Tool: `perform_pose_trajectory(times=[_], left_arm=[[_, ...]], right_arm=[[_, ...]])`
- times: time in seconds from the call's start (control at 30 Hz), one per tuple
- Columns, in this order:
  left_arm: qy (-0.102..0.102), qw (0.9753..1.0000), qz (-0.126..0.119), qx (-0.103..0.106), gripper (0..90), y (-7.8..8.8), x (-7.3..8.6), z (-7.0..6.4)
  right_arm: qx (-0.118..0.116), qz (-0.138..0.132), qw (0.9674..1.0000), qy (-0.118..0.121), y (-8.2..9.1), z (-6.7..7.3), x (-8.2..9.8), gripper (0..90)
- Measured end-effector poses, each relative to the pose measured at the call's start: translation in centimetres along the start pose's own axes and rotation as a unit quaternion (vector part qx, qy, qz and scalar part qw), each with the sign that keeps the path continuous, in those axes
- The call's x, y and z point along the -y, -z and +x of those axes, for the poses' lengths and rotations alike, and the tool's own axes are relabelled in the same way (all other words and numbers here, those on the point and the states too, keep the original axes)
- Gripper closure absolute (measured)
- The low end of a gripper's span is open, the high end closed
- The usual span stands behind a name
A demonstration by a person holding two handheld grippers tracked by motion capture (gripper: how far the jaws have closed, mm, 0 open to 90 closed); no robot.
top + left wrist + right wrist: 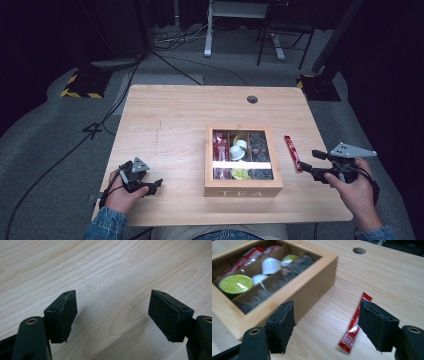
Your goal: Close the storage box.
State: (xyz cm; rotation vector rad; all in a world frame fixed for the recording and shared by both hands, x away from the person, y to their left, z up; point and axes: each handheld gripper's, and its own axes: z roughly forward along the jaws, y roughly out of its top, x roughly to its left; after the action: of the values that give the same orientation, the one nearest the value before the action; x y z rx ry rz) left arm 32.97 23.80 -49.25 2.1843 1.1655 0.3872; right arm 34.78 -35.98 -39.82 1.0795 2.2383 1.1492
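A wooden tea box (243, 189) (312, 287) with a glass lid stands at the table's front middle, holding red sachets, white and green capsules and dark packets. A red sachet (292, 153) (355, 325) lies flat on the table just right of the box. My right gripper (313, 164) (325, 327) is open near the table's right edge, beside the sachet, with nothing between its pads. My left gripper (154, 185) (112, 315) hovers open over bare wood at the front left, well apart from the box.
The wooden table (180, 115) has a round cable hole (252, 99) at the back. Beyond its far edge are cables, desk legs and stands with yellow-black bases on the grey floor.
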Motion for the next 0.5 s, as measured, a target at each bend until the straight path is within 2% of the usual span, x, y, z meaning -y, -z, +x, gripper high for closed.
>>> perform_pose_trajectory(times=[0.17,0.27,0.5], left_arm=[[0.001,1.0000,0.002,-0.002,23.2,0.1,0.3,0.2],[0.002,1.0000,0.001,-0.002,23.1,0.0,0.5,0.3],[-0.005,1.0000,0.004,-0.005,22.0,0.0,0.6,0.4]], right_arm=[[0.016,0.027,0.9995,0.009,-0.2,-1.4,1.2,27.2],[0.027,0.023,0.9994,-0.001,-0.5,-2.0,2.3,26.8],[0.044,0.037,0.9980,-0.025,-1.8,-3.7,4.9,26.4]])
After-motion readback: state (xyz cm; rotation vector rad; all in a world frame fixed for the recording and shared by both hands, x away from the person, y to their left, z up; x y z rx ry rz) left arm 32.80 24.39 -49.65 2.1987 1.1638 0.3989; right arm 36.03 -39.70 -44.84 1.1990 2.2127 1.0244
